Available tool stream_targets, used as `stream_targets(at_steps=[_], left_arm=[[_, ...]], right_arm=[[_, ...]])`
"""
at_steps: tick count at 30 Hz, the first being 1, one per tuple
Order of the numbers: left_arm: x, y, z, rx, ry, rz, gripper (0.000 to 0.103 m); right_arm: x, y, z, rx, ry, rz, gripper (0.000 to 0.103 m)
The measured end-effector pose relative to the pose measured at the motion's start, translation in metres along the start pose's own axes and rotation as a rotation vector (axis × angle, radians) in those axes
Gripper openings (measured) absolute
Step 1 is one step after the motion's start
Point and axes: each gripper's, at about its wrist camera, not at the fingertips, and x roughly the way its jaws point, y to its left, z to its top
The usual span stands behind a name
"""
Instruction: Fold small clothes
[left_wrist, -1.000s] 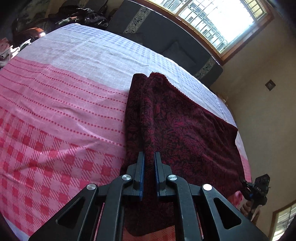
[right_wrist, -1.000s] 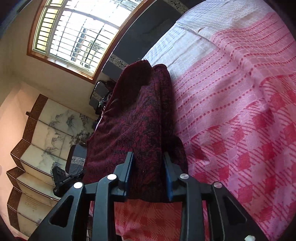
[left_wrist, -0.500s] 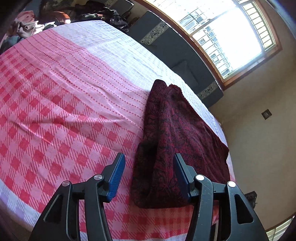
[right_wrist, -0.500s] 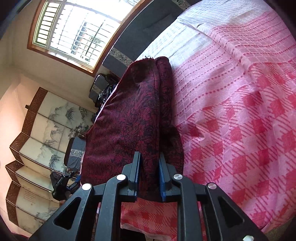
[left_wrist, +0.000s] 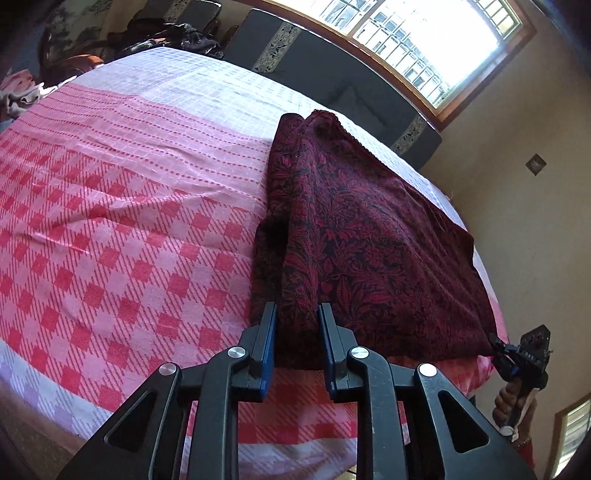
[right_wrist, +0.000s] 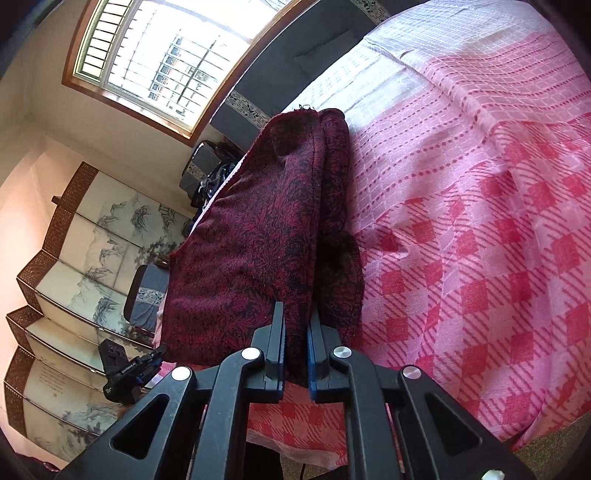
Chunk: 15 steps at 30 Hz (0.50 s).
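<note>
Since half a second ago my left gripper (left_wrist: 295, 314) has slid back over the dark red floral cloth (left_wrist: 369, 240) on the pink checked bedspread (left_wrist: 129, 221), jaws just closing, pinching its near folded edge. Right wrist view: right gripper (right_wrist: 295, 314) narrowed too, clamping that cloth's near edge (right_wrist: 258, 240)

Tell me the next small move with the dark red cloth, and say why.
Probably lift both near corners together and carry them toward the far edge to fold the cloth in half. The left gripper, whose jaws have just been closing, has the near left corner between its fingers. The right gripper pinches the other near corner. The cloth lies flat on the pink checked sheet.
</note>
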Motion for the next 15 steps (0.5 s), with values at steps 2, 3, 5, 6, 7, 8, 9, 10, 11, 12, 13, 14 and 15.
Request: stream_targets(at_steps=[2,3,5,6,7,8,9,10,11,12,13,14,15], left_arm=[[0.000,0.006,-0.002,0.006,0.008,0.003,0.022],[0.001,0.008,-0.003,0.008,0.012,0.011,0.022],[0.002,0.014,-0.007,0.019,0.023,0.014,0.022],[0.003,0.017,-0.008,0.023,0.026,0.019,0.022],[0.002,0.020,-0.010,0.019,0.028,0.008,0.022],[0.001,0.021,-0.011,0.018,0.025,-0.006,0.022],[-0.002,0.022,-0.011,0.020,0.011,-0.010,0.023],[-0.005,0.023,-0.011,0.018,-0.005,-0.004,0.027],[-0.011,0.026,-0.011,0.009,-0.011,-0.003,0.027],[-0.016,0.027,-0.011,-0.006,-0.022,0.004,0.032],[-0.022,0.028,-0.011,-0.017,-0.041,0.010,0.034],[-0.031,0.029,-0.011,-0.023,-0.069,0.024,0.034],[-0.041,0.029,-0.011,-0.027,-0.101,0.043,0.034]], right_arm=[[0.000,-0.008,-0.002,0.010,0.009,-0.014,0.009],[0.001,-0.014,-0.002,0.027,0.016,-0.009,0.008],[0.003,-0.024,-0.004,0.064,0.027,0.011,0.008],[0.004,-0.026,-0.004,0.071,0.028,0.017,0.008],[0.004,-0.026,-0.004,0.069,0.026,0.018,0.007],[0.003,-0.024,-0.004,0.061,0.024,0.014,0.008],[0.002,-0.022,-0.004,0.048,0.021,0.009,0.008],[0.001,-0.019,-0.003,0.041,0.018,0.003,0.008],[0.001,-0.017,-0.002,0.039,0.016,-0.006,0.011],[-0.002,-0.016,-0.002,0.039,0.008,-0.024,0.012],[-0.006,-0.014,-0.001,0.037,-0.006,-0.048,0.012],[-0.011,-0.011,0.000,0.031,-0.025,-0.070,0.013],[-0.017,-0.006,0.002,0.017,-0.051,-0.098,0.013]])
